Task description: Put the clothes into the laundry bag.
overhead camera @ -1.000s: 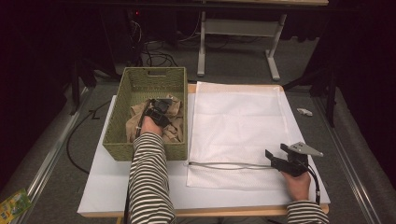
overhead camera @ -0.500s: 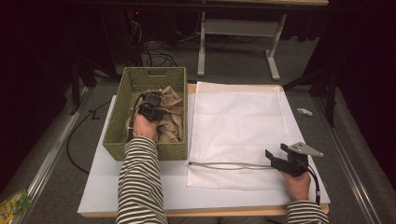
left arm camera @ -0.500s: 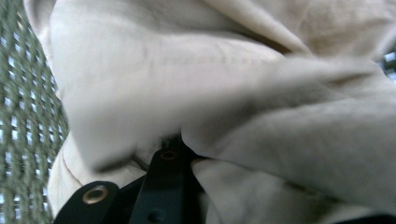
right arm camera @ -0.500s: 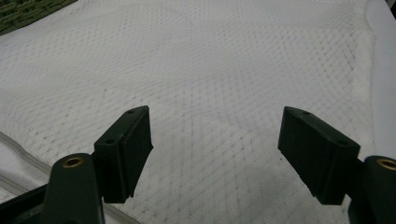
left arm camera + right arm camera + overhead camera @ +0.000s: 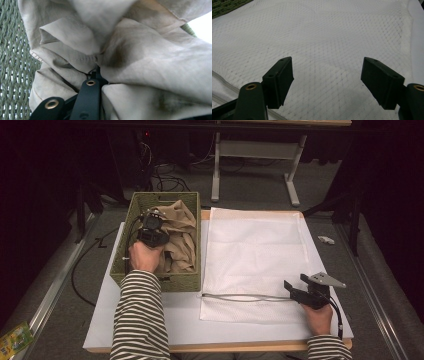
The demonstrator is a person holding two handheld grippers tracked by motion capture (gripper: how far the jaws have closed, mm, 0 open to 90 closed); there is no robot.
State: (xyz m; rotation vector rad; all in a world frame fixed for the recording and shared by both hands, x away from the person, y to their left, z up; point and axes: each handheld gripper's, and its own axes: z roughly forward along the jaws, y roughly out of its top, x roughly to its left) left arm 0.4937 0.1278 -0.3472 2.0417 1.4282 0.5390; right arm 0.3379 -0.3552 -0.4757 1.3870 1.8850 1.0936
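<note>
A green woven basket (image 5: pixel 175 282) stands at the table's left and holds crumpled beige cloth (image 5: pixel 181 242). My left gripper (image 5: pixel 154 216) is inside the basket. Its jaws have just been closing and are shut on a bunched fold of the beige cloth (image 5: pixel 155 57), which is pinched at the left gripper's tips (image 5: pixel 97 72). A white mesh bag (image 5: pixel 255 255) lies flat to the right of the basket, its zipper (image 5: pixel 240 296) along the near edge. My right gripper (image 5: pixel 289 287) rests at the bag's near right corner. In its own view the right gripper (image 5: pixel 327 75) stands open over the mesh bag (image 5: pixel 324 30), holding nothing.
Basket and bag lie on a white board (image 5: pixel 100 320) over the table. On the floor are a small white object (image 5: pixel 325 240) at the right, a yellow-green packet (image 5: pixel 15 340) at the bottom left and cables (image 5: pixel 85 285). A desk frame (image 5: pixel 255 150) stands behind.
My left hand has risen and shifted toward the basket's left side, pulling the beige cloth up with it. The right hand has stayed in place.
</note>
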